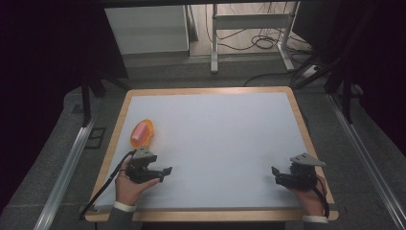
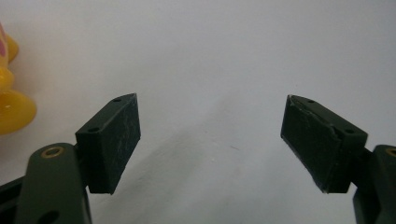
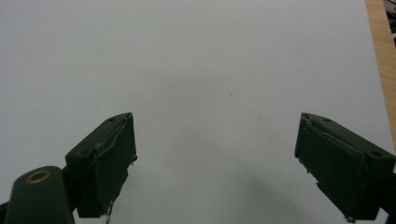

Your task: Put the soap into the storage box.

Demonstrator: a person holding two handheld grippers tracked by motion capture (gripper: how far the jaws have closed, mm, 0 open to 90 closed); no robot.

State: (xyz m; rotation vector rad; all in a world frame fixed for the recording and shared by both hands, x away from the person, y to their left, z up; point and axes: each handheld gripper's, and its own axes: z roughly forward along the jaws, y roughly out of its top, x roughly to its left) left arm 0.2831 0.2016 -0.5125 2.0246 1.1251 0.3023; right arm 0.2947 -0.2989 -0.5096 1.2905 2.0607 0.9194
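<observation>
Looks like a lab or recording rig rather than a home: white-topped surface [image 1: 215, 143] with a wooden rim, dark curtains [image 1: 43, 57] at both sides, metal rails [image 1: 64, 167] on grey flooring, loose cables [image 1: 261, 40] and a metal desk frame [image 1: 249, 21] beyond the far edge.

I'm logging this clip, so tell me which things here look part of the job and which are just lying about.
Likely part of the job:
- orange and pink plastic toy on the white table mat
- left gripper, open
- right gripper, open

Just about:
- white metal desk frame
- black floor cables
</observation>
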